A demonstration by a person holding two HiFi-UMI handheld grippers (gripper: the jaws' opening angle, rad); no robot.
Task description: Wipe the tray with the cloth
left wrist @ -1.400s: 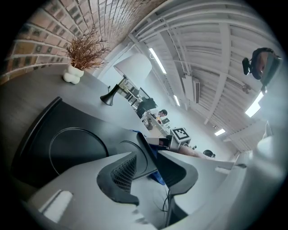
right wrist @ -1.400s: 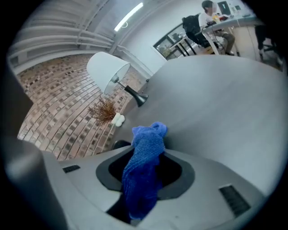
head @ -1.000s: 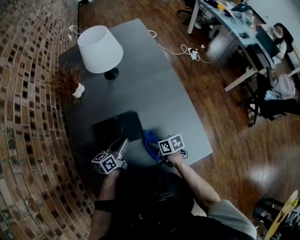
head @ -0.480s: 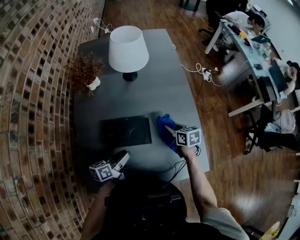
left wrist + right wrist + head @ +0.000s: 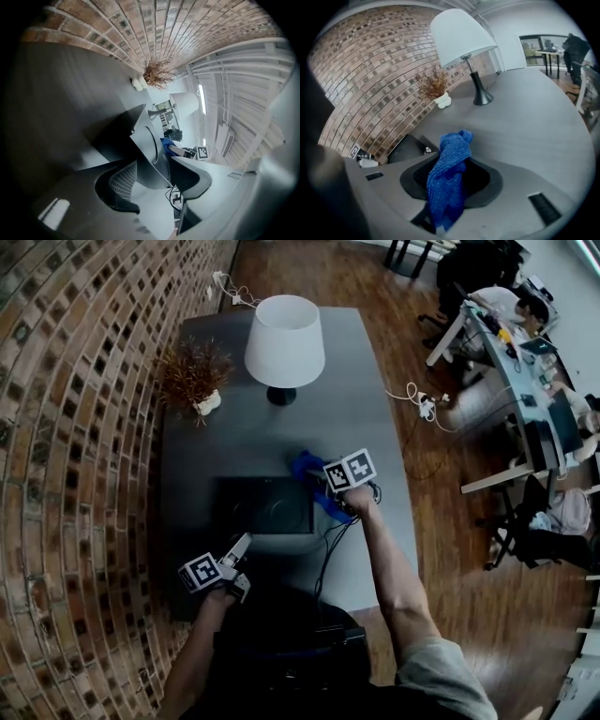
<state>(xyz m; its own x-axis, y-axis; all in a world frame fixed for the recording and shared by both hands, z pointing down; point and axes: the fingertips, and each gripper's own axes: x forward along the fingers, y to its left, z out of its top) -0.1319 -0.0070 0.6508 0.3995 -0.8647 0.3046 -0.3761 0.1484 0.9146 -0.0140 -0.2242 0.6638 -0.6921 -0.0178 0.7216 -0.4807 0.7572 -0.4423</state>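
Two handheld grippers work over a grey table [image 5: 375,418] beside a brick wall. In the head view, a dark tray [image 5: 234,514] lies flat near the table's front edge, with a white lamp [image 5: 285,338] and a dried plant [image 5: 192,371] farther back. The right gripper [image 5: 330,495] hangs over the tray's right edge with a blue cloth [image 5: 307,468] dangling from it. The left gripper [image 5: 242,542] sits just short of the tray's near edge. In the left gripper view, its jaws have just been opening and stand apart. The tray's corner lines up with the gap, but neither pad presses on it. In the right gripper view, the jaws are clamped on the bunched cloth, which droops in front of them. The tray appears unheld, so a wiping stroke could likely push it across the smooth table. The narrow pinch on the cloth might also slip once it drags.
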